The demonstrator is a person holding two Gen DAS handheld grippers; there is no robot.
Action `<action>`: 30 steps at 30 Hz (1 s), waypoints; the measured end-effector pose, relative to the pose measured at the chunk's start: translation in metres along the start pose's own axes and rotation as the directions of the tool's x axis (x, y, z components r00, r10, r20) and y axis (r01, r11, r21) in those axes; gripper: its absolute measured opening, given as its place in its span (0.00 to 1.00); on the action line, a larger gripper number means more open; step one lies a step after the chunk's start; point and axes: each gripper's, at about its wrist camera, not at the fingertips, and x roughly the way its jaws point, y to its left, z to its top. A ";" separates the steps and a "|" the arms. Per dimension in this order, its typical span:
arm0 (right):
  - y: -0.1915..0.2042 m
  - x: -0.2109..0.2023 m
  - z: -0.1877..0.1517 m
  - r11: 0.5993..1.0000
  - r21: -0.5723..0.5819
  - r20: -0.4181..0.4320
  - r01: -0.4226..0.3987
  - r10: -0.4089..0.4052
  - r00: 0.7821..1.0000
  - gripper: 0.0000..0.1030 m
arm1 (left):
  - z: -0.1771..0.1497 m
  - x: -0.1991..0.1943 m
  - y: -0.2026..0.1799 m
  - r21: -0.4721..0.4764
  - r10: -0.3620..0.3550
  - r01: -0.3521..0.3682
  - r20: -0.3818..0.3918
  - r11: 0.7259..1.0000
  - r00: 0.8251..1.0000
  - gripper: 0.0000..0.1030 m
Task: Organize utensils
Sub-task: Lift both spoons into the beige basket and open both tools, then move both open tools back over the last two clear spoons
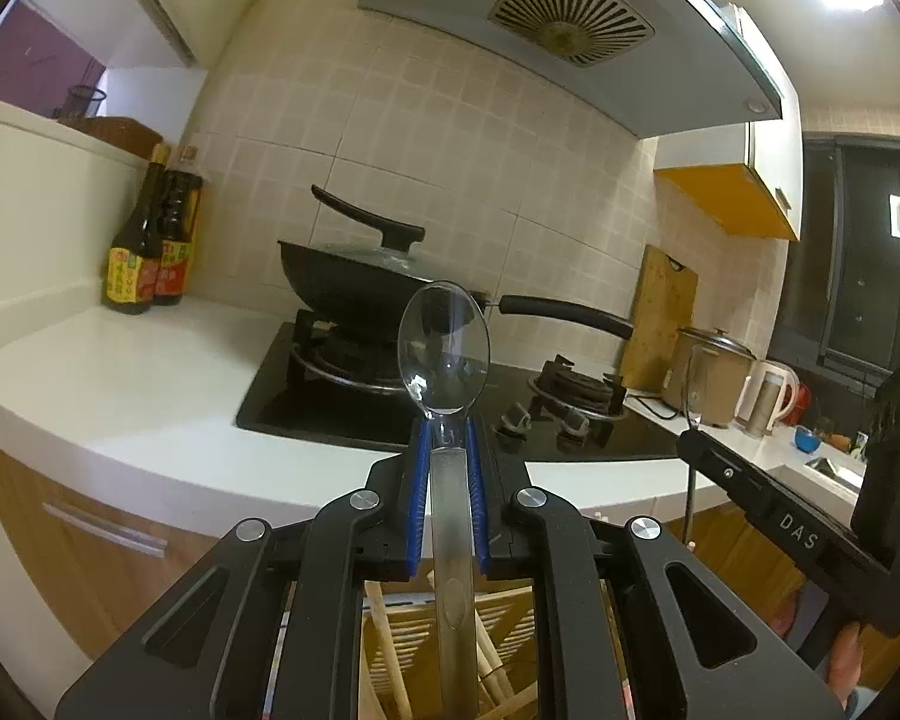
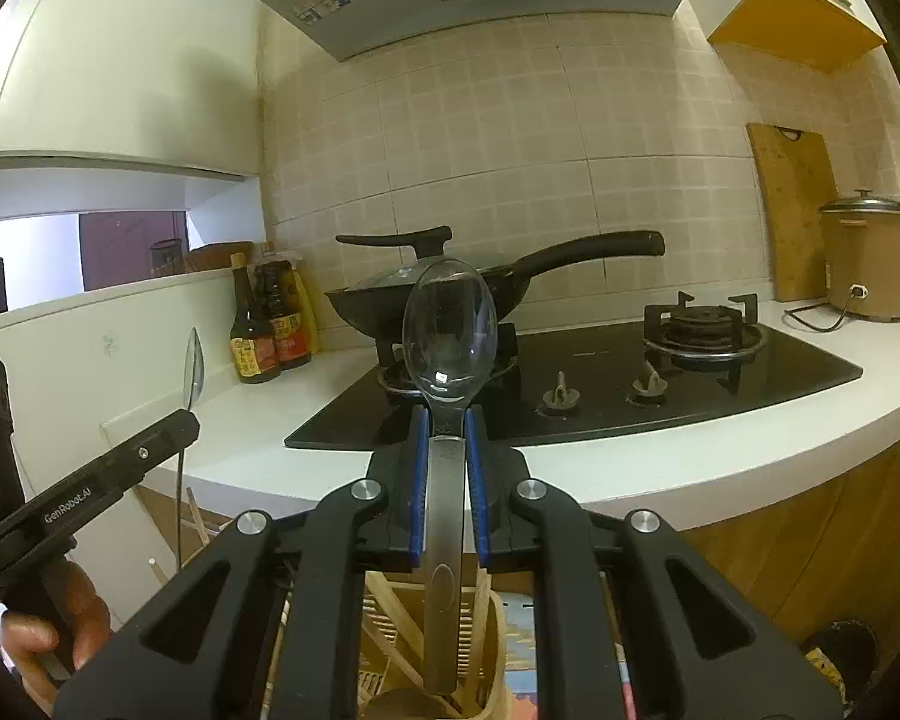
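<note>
My left gripper (image 1: 450, 450) clamps one steel spoon (image 1: 444, 348) by its neck, bowl upright beyond my fingertips. My right gripper (image 2: 448, 444) likewise clamps a second spoon (image 2: 450, 324), above the wooden utensil holder (image 2: 486, 618).

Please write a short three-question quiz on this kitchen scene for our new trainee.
1. True or false: both the left gripper and the right gripper are shut on a spoon.
2. What sits on the stove's left burner? A) kettle B) lidded wok C) nothing
3. Which way does the bowl of the left gripper's spoon point?

Key:
1. True; the right one holds a second spoon.
2. B, the wok.
3. Up, handle down.
</note>
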 end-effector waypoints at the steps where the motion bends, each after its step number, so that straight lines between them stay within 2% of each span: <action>1: 0.000 0.000 -0.002 1.000 0.001 0.001 0.002 -0.002 1.000 0.09 | 0.000 0.000 0.000 0.002 0.002 -0.002 0.001 1.000 1.000 0.10; 5: -0.001 -0.006 -0.008 1.000 -0.007 -0.002 -0.001 0.001 1.000 0.12 | -0.007 -0.002 -0.001 0.022 0.019 -0.019 0.010 1.000 1.000 0.11; 6: -0.001 -0.008 -0.009 1.000 -0.011 -0.017 -0.006 0.006 1.000 0.15 | -0.009 -0.004 0.001 0.017 0.018 -0.019 0.011 1.000 1.000 0.18; 8: -0.003 -0.014 -0.012 1.000 -0.016 -0.043 -0.017 0.017 0.999 0.45 | -0.011 -0.007 0.003 0.007 0.011 -0.011 -0.004 1.000 1.000 0.21; 9: -0.004 -0.019 -0.013 1.000 -0.015 -0.041 -0.010 0.010 0.999 0.49 | -0.012 -0.010 0.004 0.003 0.010 -0.010 -0.012 1.000 1.000 0.21; 13: -0.011 -0.043 -0.017 1.000 0.009 -0.058 -0.022 0.022 0.998 0.49 | -0.013 -0.028 0.008 -0.006 0.000 0.000 -0.035 1.000 0.999 0.31; 16: -0.014 -0.063 -0.022 0.999 0.031 -0.127 -0.015 0.018 0.992 0.49 | -0.015 -0.050 0.007 -0.009 -0.008 0.008 -0.053 1.000 0.999 0.38; 19: -0.015 -0.082 -0.032 1.000 0.030 -0.215 -0.006 0.013 0.977 0.49 | -0.021 -0.076 -0.001 0.011 -0.004 0.005 -0.094 1.000 0.996 0.44; 23: -0.014 -0.106 -0.059 0.998 0.057 -0.339 0.003 0.017 0.940 0.49 | -0.038 -0.102 -0.017 0.027 -0.021 0.027 -0.194 0.999 0.981 0.46; 26: -0.012 -0.119 -0.087 0.997 0.082 -0.426 0.006 0.029 0.904 0.49 | -0.060 -0.113 -0.028 0.035 -0.027 0.038 -0.280 0.999 0.960 0.46; 29: -0.008 -0.134 -0.118 0.997 0.073 -0.506 -0.001 0.038 0.861 0.49 | -0.088 -0.117 -0.037 0.035 -0.034 0.051 -0.384 0.998 0.923 0.46; 30: -0.007 -0.140 -0.130 0.997 0.077 -0.529 -0.004 0.045 0.847 0.49 | -0.100 -0.117 -0.041 0.041 -0.037 0.060 -0.424 0.997 0.905 0.46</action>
